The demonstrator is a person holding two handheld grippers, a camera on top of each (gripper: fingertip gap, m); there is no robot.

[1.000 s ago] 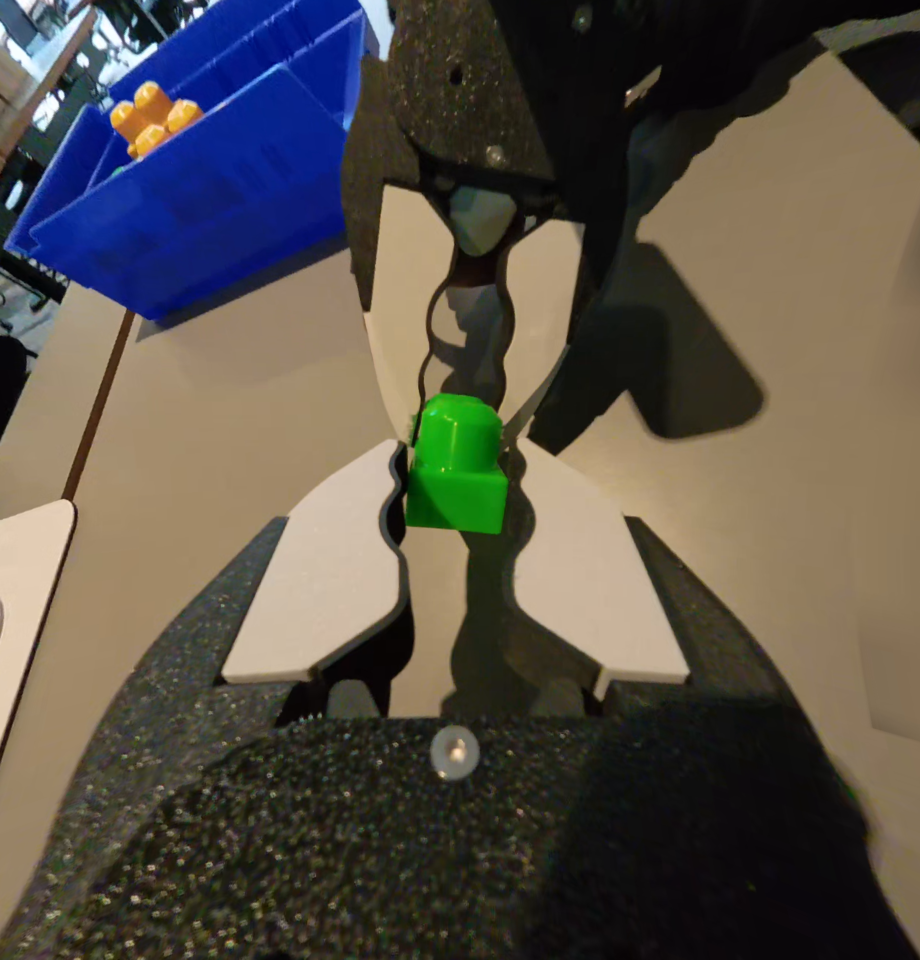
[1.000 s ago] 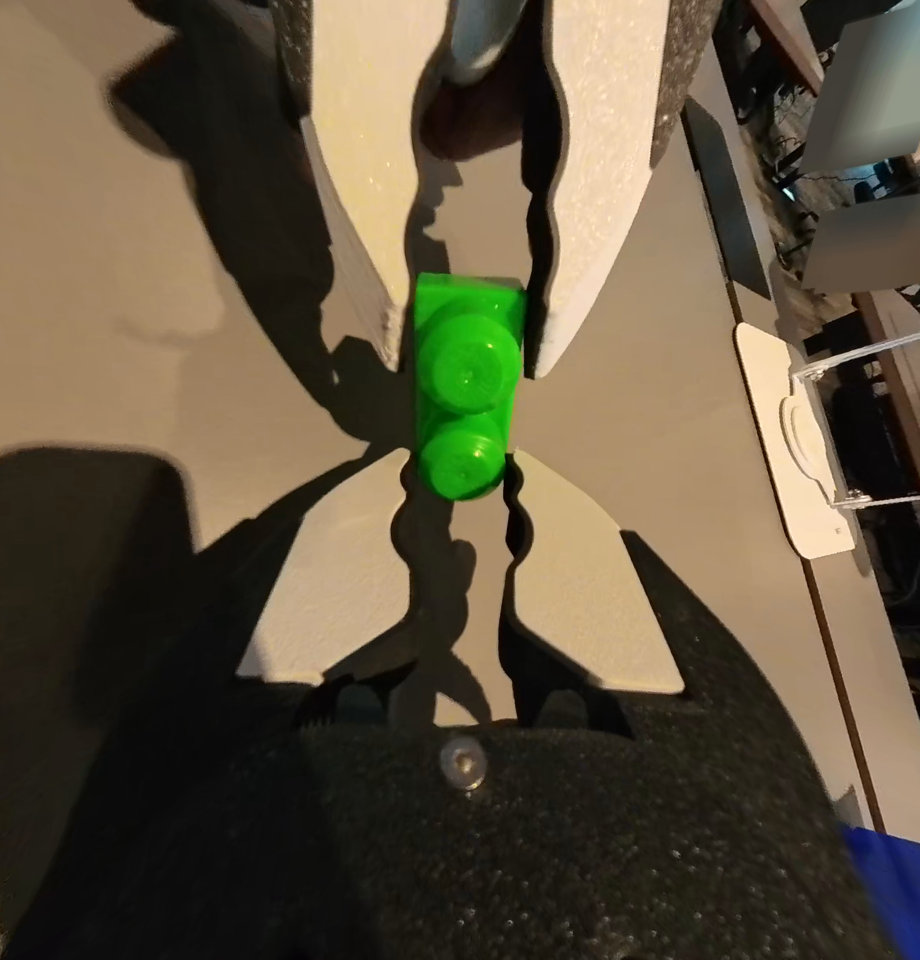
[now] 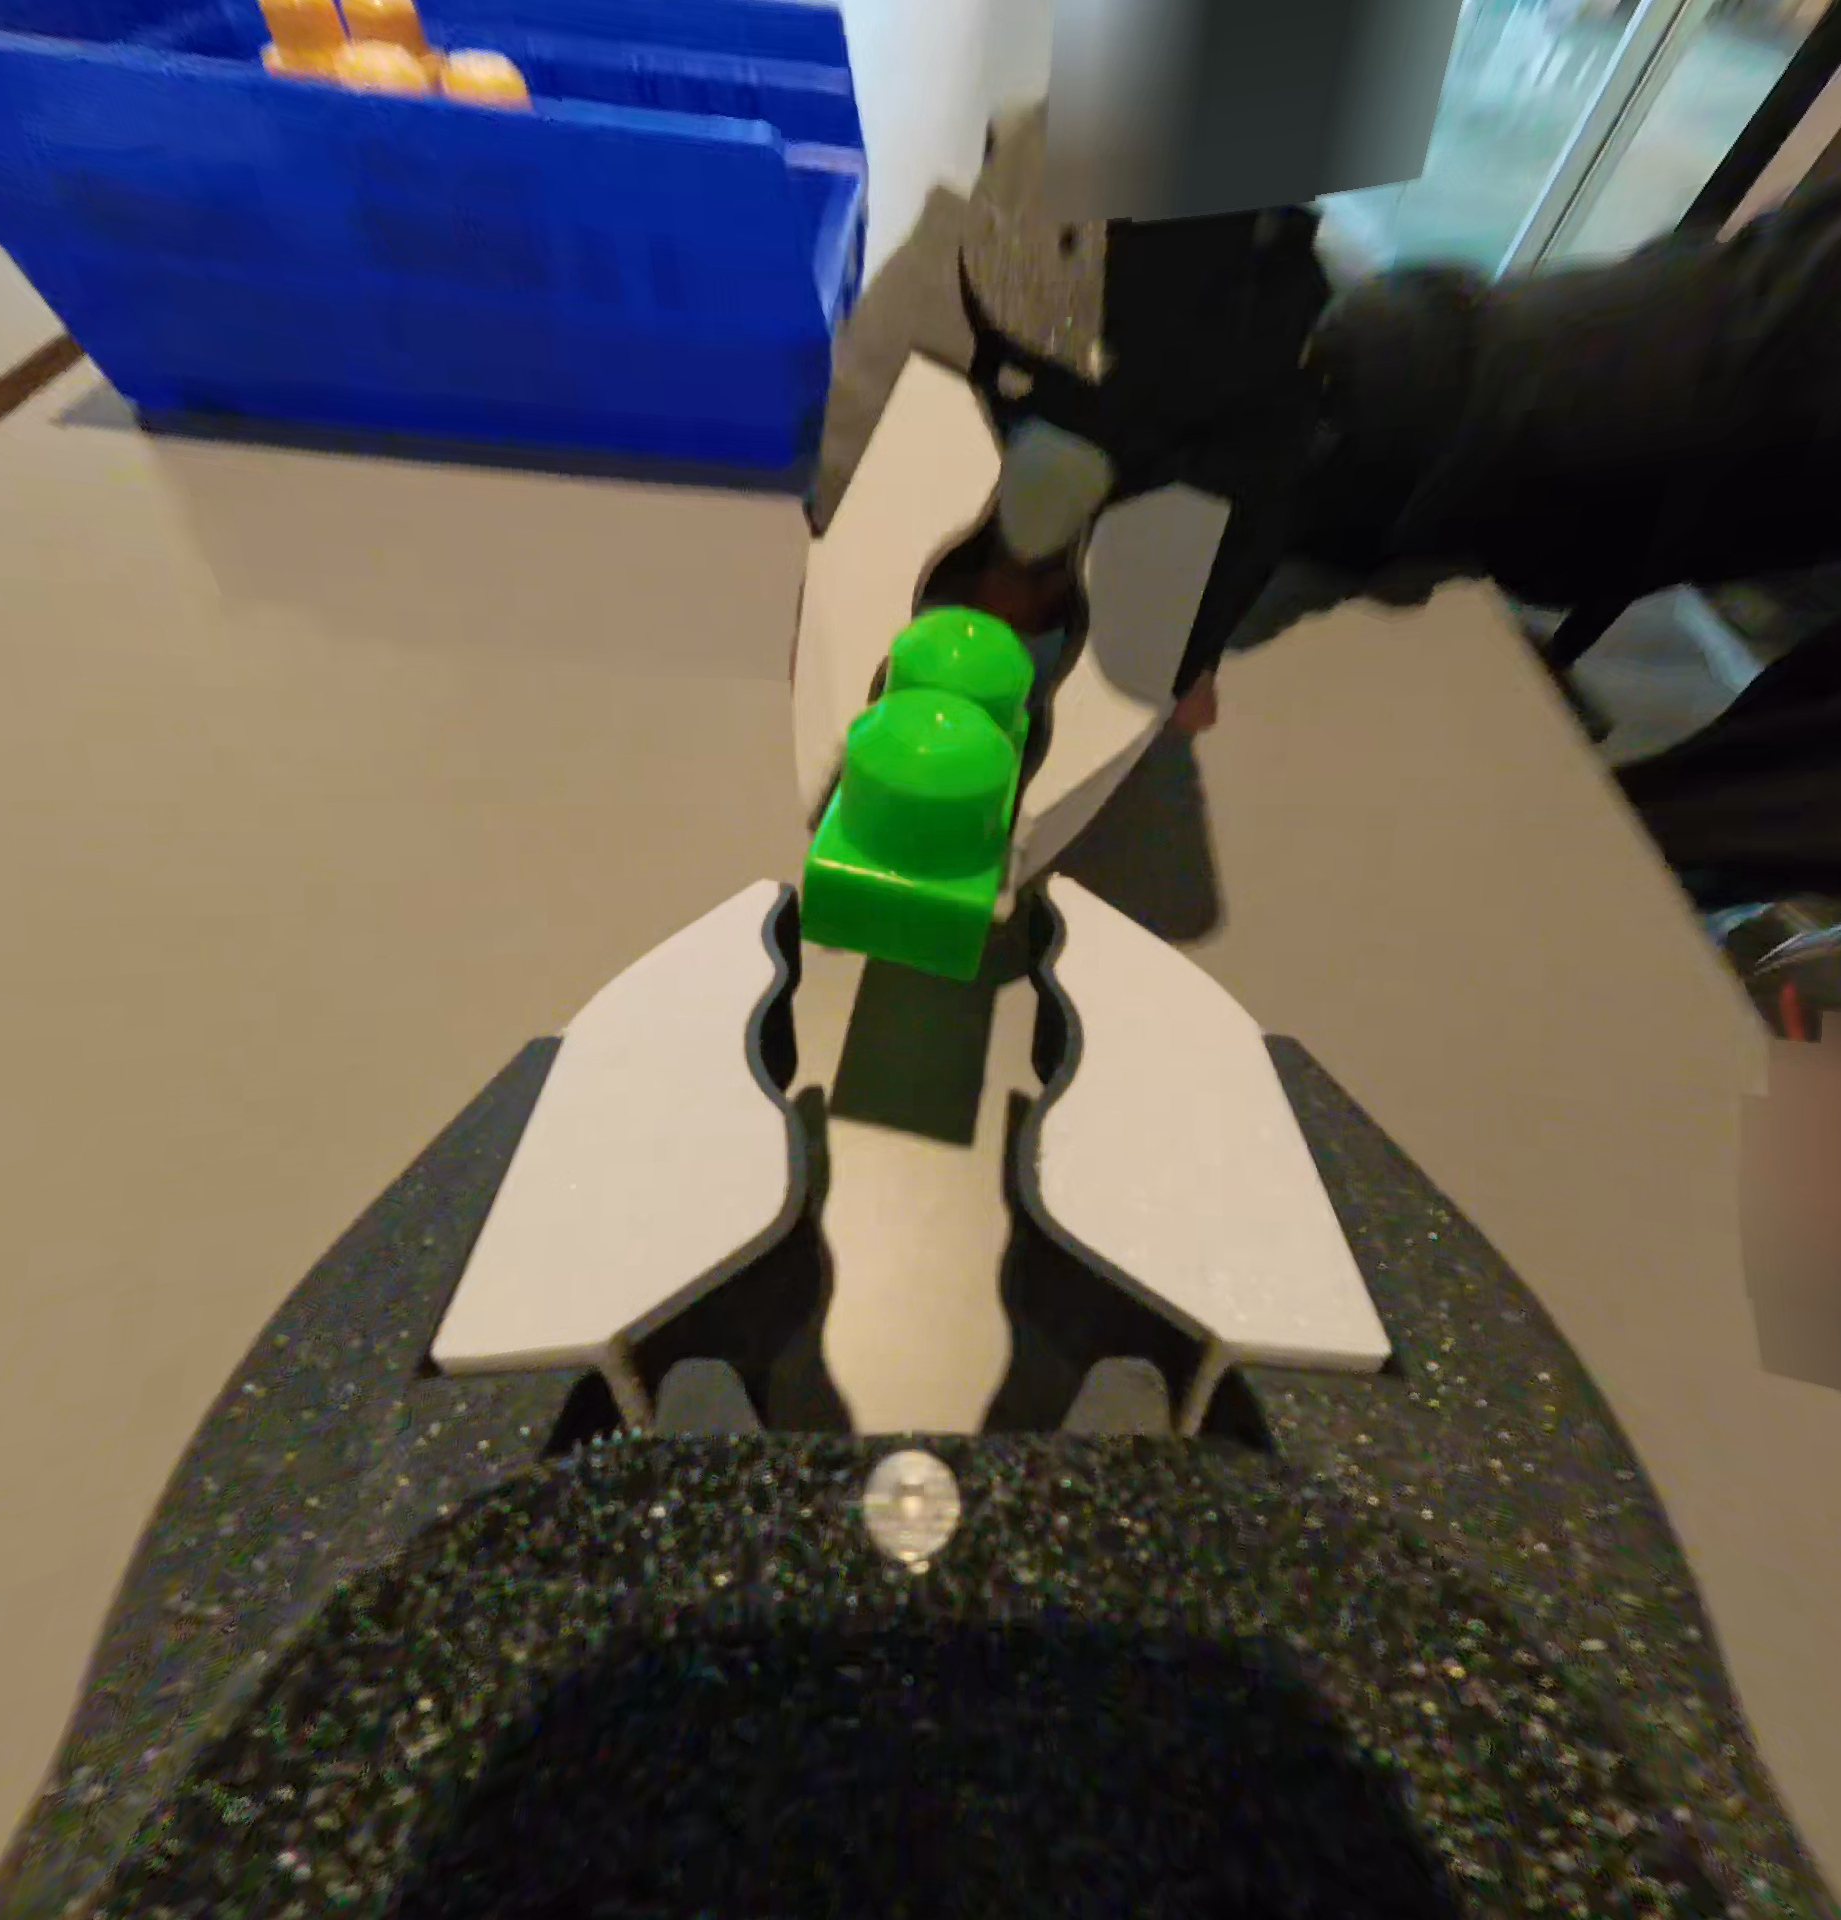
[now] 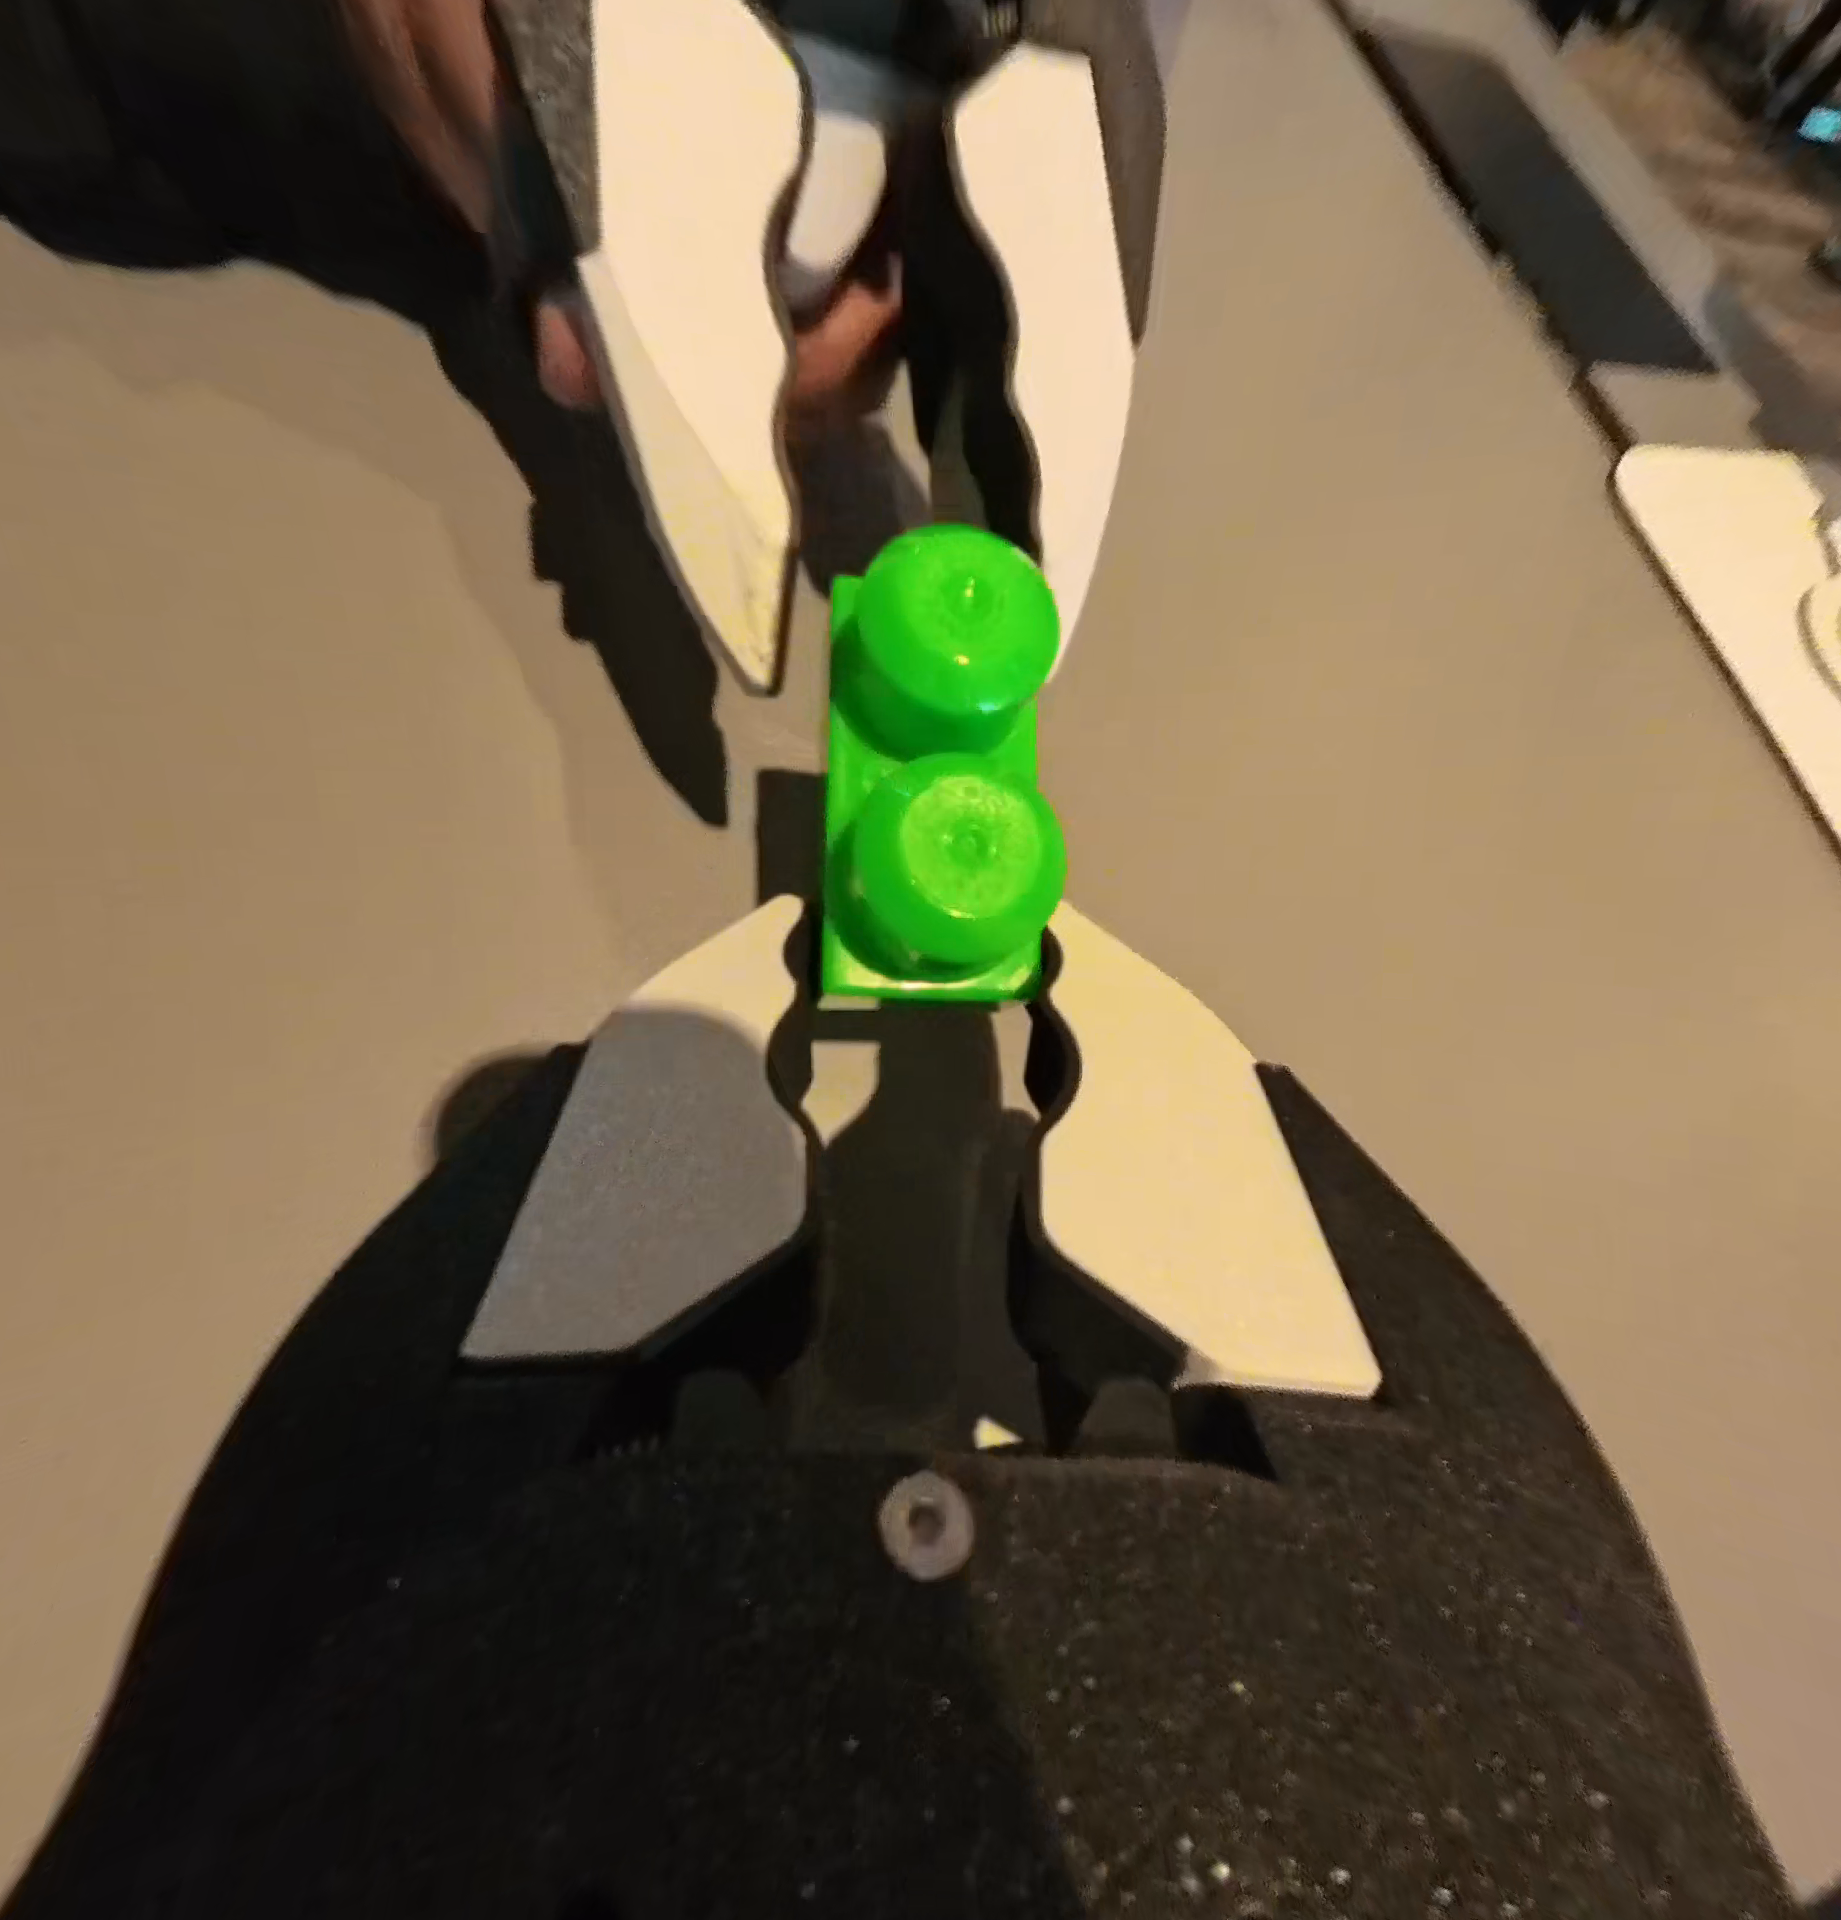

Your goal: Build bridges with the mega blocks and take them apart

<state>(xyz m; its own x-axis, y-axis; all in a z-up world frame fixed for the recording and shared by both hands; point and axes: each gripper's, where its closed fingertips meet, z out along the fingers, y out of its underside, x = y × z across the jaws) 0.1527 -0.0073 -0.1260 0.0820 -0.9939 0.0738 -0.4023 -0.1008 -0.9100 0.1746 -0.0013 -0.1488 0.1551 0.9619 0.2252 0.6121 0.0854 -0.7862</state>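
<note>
A green two-stud mega block [image 3: 916,821] hangs a little above the grey table [image 3: 376,779], studs up, with its shadow under it. My right gripper [image 4: 921,925] is shut on the block [image 4: 937,790] at its near end; in the left wrist view its fingers [image 3: 1092,748] flank the far stud. My left gripper [image 3: 916,899] faces it from the other side and is open. Its fingertips [image 3: 770,914] stand just at the block's near end. In the right wrist view its left finger [image 4: 729,582] is clear of the block.
A blue bin [image 3: 428,239] with orange blocks [image 3: 376,52] stands at the back left of the left wrist view. A white pad [image 4: 1747,582] lies at the right table edge. A person's dark sleeve [image 3: 1570,416] is behind the right gripper. My two grippers' fingertips are within a few centimetres of each other.
Both grippers gripped the green block a second ago. The left gripper's jaws have spread off it. The block now sits higher above the table, held by the right gripper only.
</note>
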